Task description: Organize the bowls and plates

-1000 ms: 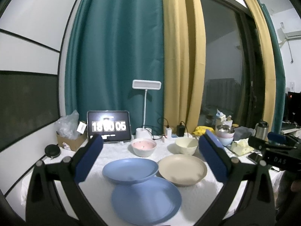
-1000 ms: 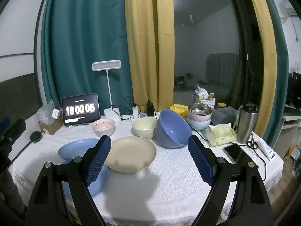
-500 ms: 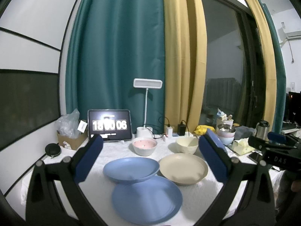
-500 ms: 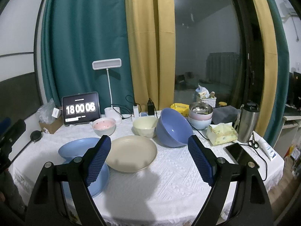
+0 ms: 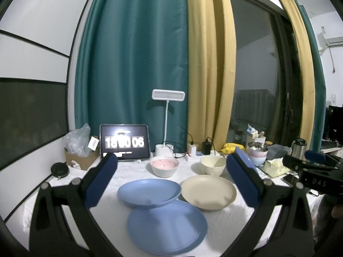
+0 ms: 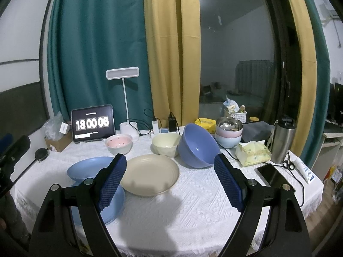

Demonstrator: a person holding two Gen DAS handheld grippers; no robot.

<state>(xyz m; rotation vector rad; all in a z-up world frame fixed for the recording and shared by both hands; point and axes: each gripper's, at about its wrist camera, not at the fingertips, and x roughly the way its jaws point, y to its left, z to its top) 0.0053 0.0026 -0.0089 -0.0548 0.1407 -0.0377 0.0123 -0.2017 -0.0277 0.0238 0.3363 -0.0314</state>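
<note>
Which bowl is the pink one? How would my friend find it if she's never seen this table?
Start at the tablet showing the clock at the back of the white table. Just to the right of it, in front of the white lamp's base, sits the pink bowl. It is white outside, pink with dark specks inside, and smaller than the cream bowl beside it.

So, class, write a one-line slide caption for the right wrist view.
Open right gripper above a white-clothed table facing a beige plate, tilted blue bowl and two blue plates.
</note>
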